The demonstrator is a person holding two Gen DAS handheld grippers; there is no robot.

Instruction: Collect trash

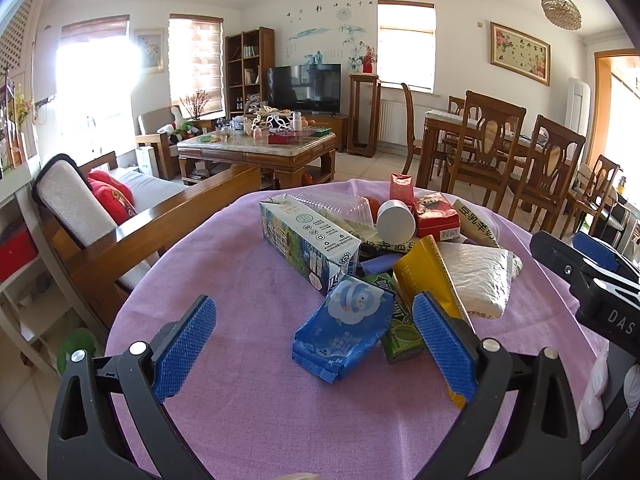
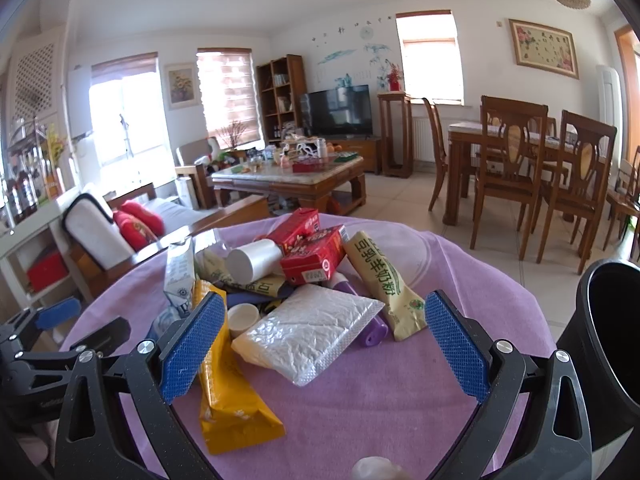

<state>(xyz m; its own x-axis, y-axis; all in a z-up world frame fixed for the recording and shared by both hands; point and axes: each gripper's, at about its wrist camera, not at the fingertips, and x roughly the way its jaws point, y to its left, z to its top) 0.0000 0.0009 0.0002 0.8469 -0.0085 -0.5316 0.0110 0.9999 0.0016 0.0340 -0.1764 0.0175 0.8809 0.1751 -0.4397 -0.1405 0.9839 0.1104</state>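
Trash: crinkled foil, glossy cartons

Daylight floods in from the windows at far left, blown out to white glare with a hazy flare spilling over the wall beside them. The room is bright and shadows on the purple cloth are soft. Both views are sharp at centre, with strong fisheye bending and dark vignetted corners.

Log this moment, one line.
left claw: open, empty | right claw: open, empty | trash pile: untouched | bin: right
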